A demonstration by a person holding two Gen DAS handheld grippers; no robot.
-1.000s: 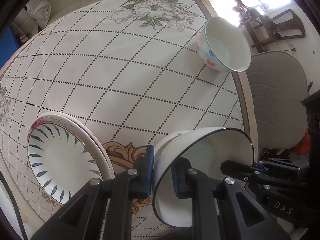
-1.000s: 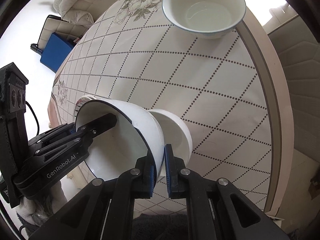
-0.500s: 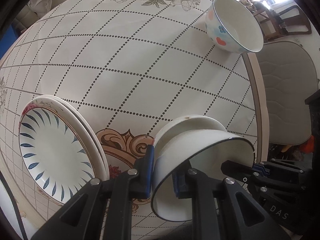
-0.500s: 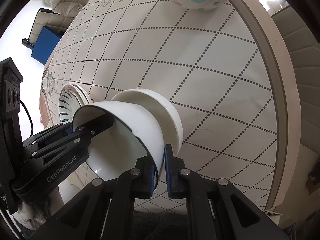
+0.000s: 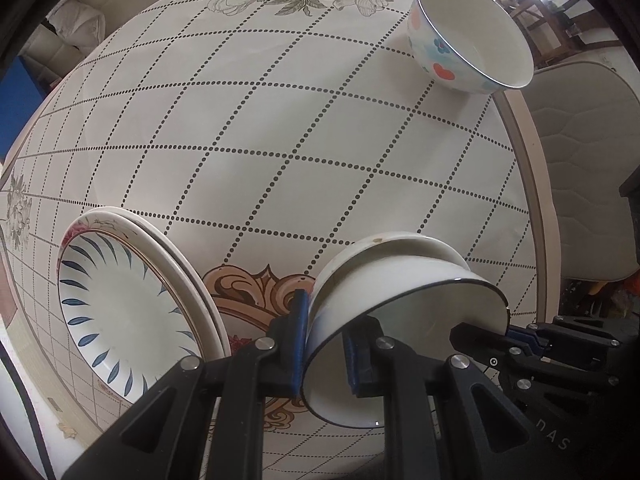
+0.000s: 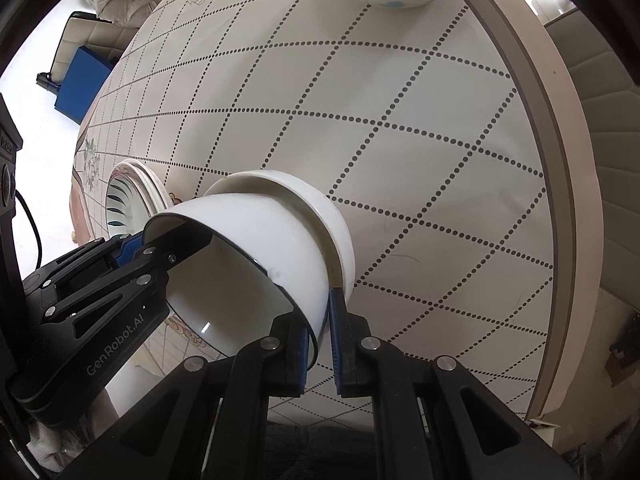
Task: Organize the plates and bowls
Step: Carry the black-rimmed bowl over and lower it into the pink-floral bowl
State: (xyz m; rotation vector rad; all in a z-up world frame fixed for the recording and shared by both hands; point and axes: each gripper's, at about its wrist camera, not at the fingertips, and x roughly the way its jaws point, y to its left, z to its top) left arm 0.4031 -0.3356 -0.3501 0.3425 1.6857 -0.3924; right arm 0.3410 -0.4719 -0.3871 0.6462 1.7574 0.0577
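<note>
Left wrist view shows the left gripper (image 5: 325, 344) clamped on the rim of a white bowl with a dark rim line (image 5: 400, 292), one blue-padded finger (image 5: 299, 340) pressed on the outer wall and the other inside the bowl. On the opposite side of that rim, the right gripper (image 5: 504, 330) pinches the same bowl. In the right wrist view, the right gripper (image 6: 320, 328) is closed on the bowl wall (image 6: 264, 232), with one pad inside and one outside, while the left gripper (image 6: 134, 250) grips the far edge of the rim. The held bowl sits nested inside a plain white bowl (image 6: 316, 208) that rests on the table; in the left wrist view the lower bowl's rim (image 5: 420, 242) shows just beyond the held one. Left of the nested pair, a blue-leaf patterned plate (image 5: 120, 312) lies on top of another plate with a floral edge (image 5: 100, 216). Well apart, near the far edge of the table, stands a bowl with red and blue spots (image 5: 460, 40). All rest on a tablecloth with a dotted diamond grid (image 5: 280, 120). A padded grey chair (image 5: 580, 160) stands beside the table.
</note>
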